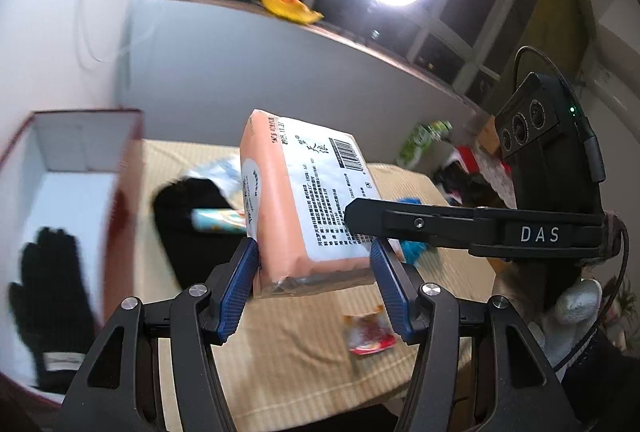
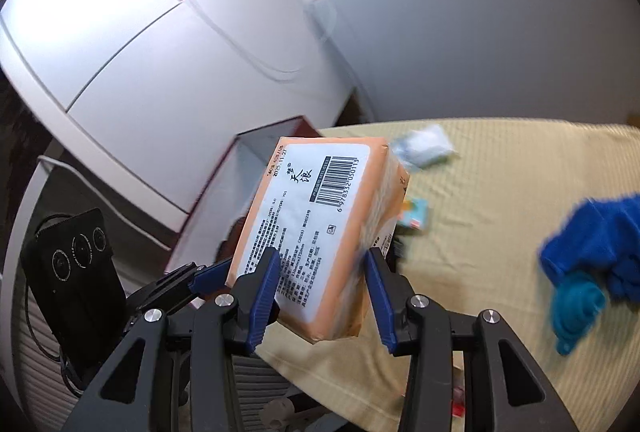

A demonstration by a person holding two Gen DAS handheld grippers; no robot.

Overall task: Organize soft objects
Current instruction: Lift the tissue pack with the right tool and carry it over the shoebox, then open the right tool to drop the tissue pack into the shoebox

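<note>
Tissue pack (image 1: 316, 200) hides table (image 1: 304, 372) items behind; black glove (image 1: 48, 308) blurred.

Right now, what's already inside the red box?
In the left wrist view, a black glove lies on the white floor of the red box. The rest of the floor in view is bare; the near corner is hidden behind the left gripper, which grips the tissue pack.
</note>
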